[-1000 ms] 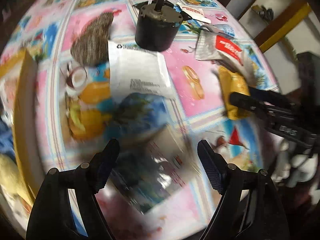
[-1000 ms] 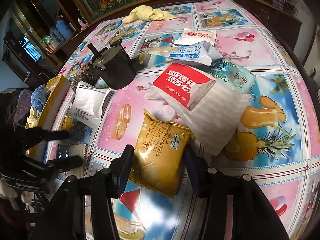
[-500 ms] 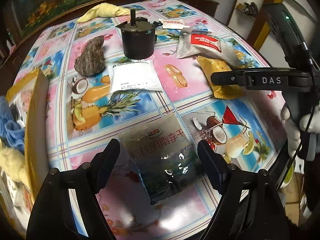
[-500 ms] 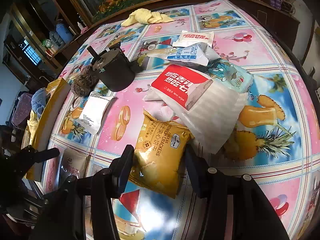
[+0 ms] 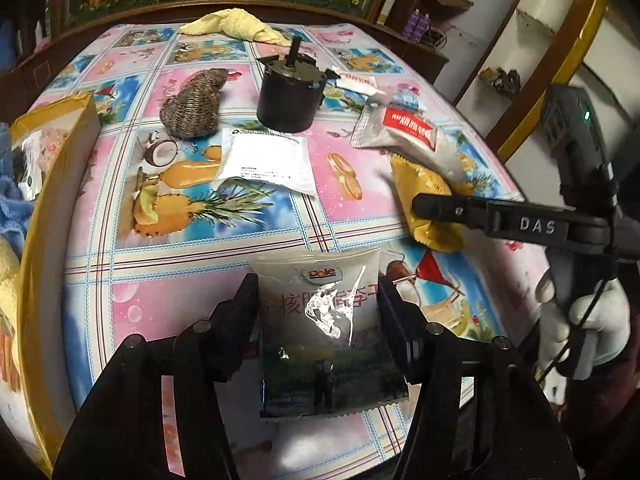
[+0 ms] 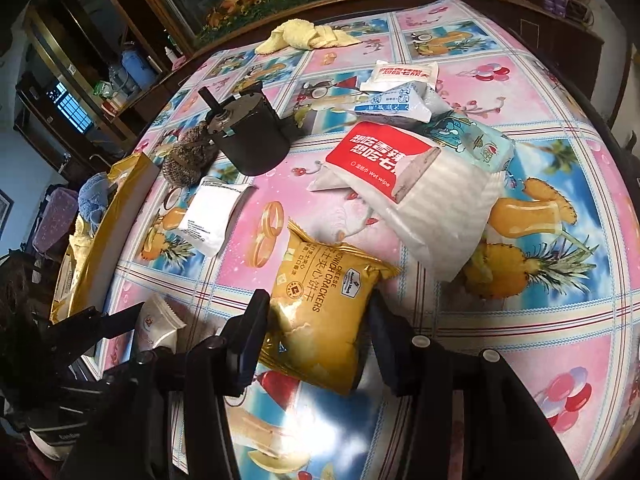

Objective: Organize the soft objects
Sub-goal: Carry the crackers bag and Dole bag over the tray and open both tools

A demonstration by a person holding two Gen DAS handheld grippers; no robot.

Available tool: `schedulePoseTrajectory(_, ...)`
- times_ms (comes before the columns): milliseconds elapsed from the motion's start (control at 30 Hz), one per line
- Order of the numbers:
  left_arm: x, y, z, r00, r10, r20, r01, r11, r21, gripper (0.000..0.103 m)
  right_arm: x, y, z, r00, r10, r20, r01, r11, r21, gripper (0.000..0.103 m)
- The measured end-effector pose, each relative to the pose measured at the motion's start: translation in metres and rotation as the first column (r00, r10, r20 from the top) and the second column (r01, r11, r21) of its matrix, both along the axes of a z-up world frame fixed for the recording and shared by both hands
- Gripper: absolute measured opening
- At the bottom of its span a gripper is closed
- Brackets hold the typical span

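The left gripper [image 5: 318,312] had its two fingers pressed against the side edges of a Dole snack pouch [image 5: 326,332], clenched on it near the front edge of the fruit-print tablecloth [image 5: 192,264]; whether the pouch was lifted or lay flat, I could not tell. The right gripper [image 6: 316,336] straddled a yellow cheese cracker packet [image 6: 320,312] — its fingers sat at the packet's two sides, and I could not tell whether they squeezed it or merely touched. That packet lay on the cloth just in front of a large white wet-wipe bag with a red label [image 6: 404,184].

Farther back stood a black cylindrical motor [image 5: 290,96] with its shaft upright, a brown knitted piece [image 5: 194,110] just to its left, and a flat white sachet [image 5: 266,162] in front of it. A yellow towel [image 5: 236,28] lay at the table's far edge. A yellow-rimmed box [image 5: 52,132] sat at the left side of the table, with a blue cloth [image 6: 94,196] inside it.
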State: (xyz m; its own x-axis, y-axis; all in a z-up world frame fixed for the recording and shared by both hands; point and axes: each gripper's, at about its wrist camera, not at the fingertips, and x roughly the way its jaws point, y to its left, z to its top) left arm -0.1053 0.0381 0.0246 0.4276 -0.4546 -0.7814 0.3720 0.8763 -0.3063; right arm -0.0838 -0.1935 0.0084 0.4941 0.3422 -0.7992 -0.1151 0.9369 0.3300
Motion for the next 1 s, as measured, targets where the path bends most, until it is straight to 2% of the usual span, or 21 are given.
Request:
schedulePoseTrajectory(100,-0.005,0.031,0.016,0.999,0.05,0.002,-0.049,0.993,-0.111,0.058,-0.003,0.009,0.006,0.999,0.028,0.015,-0.029,0.999,0.026,0.048)
schedulePoseTrajectory(167,-0.012,0.056,0.03,0.994,0.106,0.029,-0.101,0.984,-0.149,0.058,-0.003,0.02,0.011,0.999,0.046,0.026,-0.047,0.998,0.028,0.049)
schedulePoseTrajectory(267,-0.026,0.103,0.047,0.974,0.217,0.065,-0.203,0.964,-0.174,0.058,-0.003,0.041,0.022,0.994,0.095,0.048,-0.097,0.994,0.049,0.048)
schedulePoseTrajectory(367,-0.037,0.151,0.056,0.933,0.347,0.098,-0.334,0.934,-0.129,0.059,0.0,0.07,0.031,0.985,0.16,0.065,-0.165,0.984,0.068,0.048)
schedulePoseTrajectory(467,-0.045,0.19,0.054,0.886,0.449,0.116,-0.442,0.893,-0.083,0.059,0.003,0.107,0.039,0.969,0.235,0.076,-0.241,0.967,0.085,0.048)
schedulePoseTrajectory(567,-0.045,0.216,0.044,0.833,0.534,0.147,-0.542,0.84,0.017,0.06,0.005,0.151,0.047,0.944,0.318,0.088,-0.326,0.941,0.094,0.048)
schedulePoseTrajectory(633,-0.037,0.221,0.03,0.825,0.55,0.129,-0.563,0.821,0.099,0.062,0.007,0.183,0.049,0.921,0.38,0.082,-0.387,0.915,0.11,0.048)
schedulePoseTrajectory(667,-0.033,0.224,0.021,0.827,0.552,0.108,-0.563,0.816,0.131,0.063,0.007,0.198,0.05,0.911,0.406,0.078,-0.413,0.904,0.112,0.048)
schedulePoseTrajectory(700,-0.031,0.227,0.015,0.832,0.548,0.088,-0.555,0.821,0.132,0.063,0.006,0.214,0.05,0.898,0.433,0.076,-0.44,0.892,0.107,0.048)
schedulePoseTrajectory(767,-0.031,0.235,0.009,0.837,0.545,0.05,-0.547,0.831,0.102,0.063,0.004,0.245,0.049,0.872,0.484,0.074,-0.489,0.868,0.088,0.048)
schedulePoseTrajectory(867,-0.033,0.248,0.012,0.825,0.563,0.047,-0.564,0.825,0.027,0.063,0.0,0.283,0.044,0.834,0.547,0.065,-0.55,0.833,0.049,0.048)
schedulePoseTrajectory(1000,-0.044,0.272,0.02,0.791,0.61,0.042,-0.606,0.791,-0.086,0.064,-0.006,0.319,0.029,0.807,0.59,0.037,-0.59,0.807,-0.004,0.051)
